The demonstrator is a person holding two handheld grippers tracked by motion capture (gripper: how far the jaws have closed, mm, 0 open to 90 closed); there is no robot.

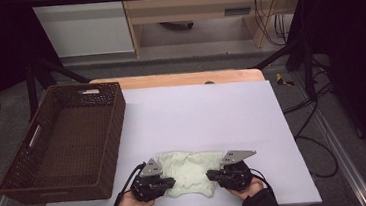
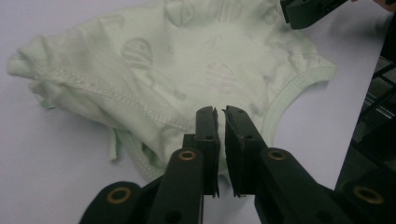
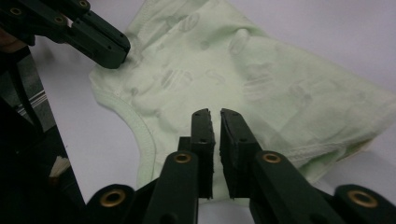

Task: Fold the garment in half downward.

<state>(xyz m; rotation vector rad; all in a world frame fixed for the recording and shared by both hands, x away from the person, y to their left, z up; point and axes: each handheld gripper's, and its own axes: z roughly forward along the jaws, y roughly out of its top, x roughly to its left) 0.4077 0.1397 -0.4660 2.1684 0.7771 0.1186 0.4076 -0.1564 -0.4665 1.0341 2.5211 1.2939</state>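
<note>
High view: a crumpled pale green garment lies near the front edge of the white sheet that covers the tabletop. The left gripper sits at the garment's left edge and the right gripper at its right edge, each held by a hand coming up from below the garment. A brown woven basket stands to the left of the garment, well apart from it and partly overhanging the tabletop's left side.

Left gripper view: the garment spreads out ahead, printed with faint round striped patterns and trimmed with a stitched hem. The left gripper has its two black jaws standing almost together with a thin slit between them; the tips lie over the garment's near edge, beside a curved bound opening. Whether fabric is pinched in the slit cannot be told. The other gripper's jaw tip rests on the garment's far corner.

Right gripper view: the garment lies ahead across the white sheet, its curved bound edge to the left of the jaws. The right gripper also shows a narrow slit between nearly closed jaws, tips over the garment's near side; a pinch on the cloth cannot be confirmed. The left gripper's dark jaws press on the garment's far upper-left corner.
</note>
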